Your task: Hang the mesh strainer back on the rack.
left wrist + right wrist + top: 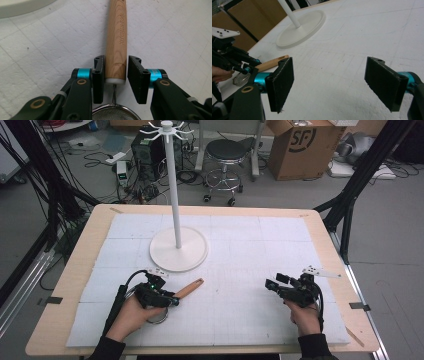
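Even, soft indoor light, faint shadows, no glare; the high view is slightly grainy, close views sharper.

The left gripper [172, 300] sits at about seven o'clock on the table, its jaws pointing toward two o'clock and drawn close together – the left pad looks pressed, the right all but touching (what lies between is a handle). The right gripper [274, 284], at four o'clock, points toward ten o'clock, jaws spread wide, forearm entering from below.
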`<control>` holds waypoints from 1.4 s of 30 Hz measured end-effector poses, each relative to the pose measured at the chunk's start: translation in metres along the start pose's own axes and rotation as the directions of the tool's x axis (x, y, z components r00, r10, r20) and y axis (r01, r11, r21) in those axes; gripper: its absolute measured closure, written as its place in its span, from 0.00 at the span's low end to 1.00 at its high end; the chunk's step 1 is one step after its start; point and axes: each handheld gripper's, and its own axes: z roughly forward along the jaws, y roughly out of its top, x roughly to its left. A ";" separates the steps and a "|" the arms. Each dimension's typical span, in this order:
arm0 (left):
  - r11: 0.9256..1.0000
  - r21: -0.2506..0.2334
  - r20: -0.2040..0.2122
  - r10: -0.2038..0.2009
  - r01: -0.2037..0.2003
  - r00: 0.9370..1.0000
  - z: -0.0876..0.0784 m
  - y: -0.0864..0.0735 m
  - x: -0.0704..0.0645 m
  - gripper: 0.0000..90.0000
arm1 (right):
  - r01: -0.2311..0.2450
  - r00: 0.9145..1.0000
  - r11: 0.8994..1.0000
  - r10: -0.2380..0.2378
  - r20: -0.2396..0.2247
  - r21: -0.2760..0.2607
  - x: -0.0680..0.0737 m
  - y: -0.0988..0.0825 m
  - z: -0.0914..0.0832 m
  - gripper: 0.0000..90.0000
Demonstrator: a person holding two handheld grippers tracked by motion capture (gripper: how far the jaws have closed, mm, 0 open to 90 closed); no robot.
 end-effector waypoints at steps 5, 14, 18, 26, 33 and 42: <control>0.999 0.010 -0.046 0.054 -0.053 0.998 0.002 0.000 -0.007 0.76 | -0.003 1.000 1.000 0.003 0.002 -0.002 0.000 0.000 -0.001 0.25; 0.993 0.030 -0.117 0.119 -0.116 0.986 0.005 0.000 -0.018 0.75 | 0.002 1.000 1.000 -0.002 0.003 -0.005 0.000 0.000 -0.001 0.26; 0.991 0.034 -0.142 0.133 -0.130 0.981 0.006 -0.001 -0.022 0.75 | 0.002 1.000 1.000 -0.002 0.001 -0.006 0.001 0.000 -0.001 0.26; 0.986 0.049 -0.181 0.168 -0.162 0.969 0.008 0.000 -0.028 0.77 | 0.004 1.000 1.000 -0.004 0.006 -0.009 0.000 0.000 -0.002 0.26; 0.994 0.023 -0.107 0.112 -0.110 0.988 0.002 0.002 -0.021 0.79 | -0.001 1.000 1.000 0.001 0.007 -0.019 -0.001 0.001 -0.003 0.27; 0.993 -0.018 -0.069 0.112 -0.114 0.991 0.000 0.003 -0.020 0.80 | 0.001 1.000 1.000 -0.001 0.008 -0.023 -0.003 0.001 -0.004 0.27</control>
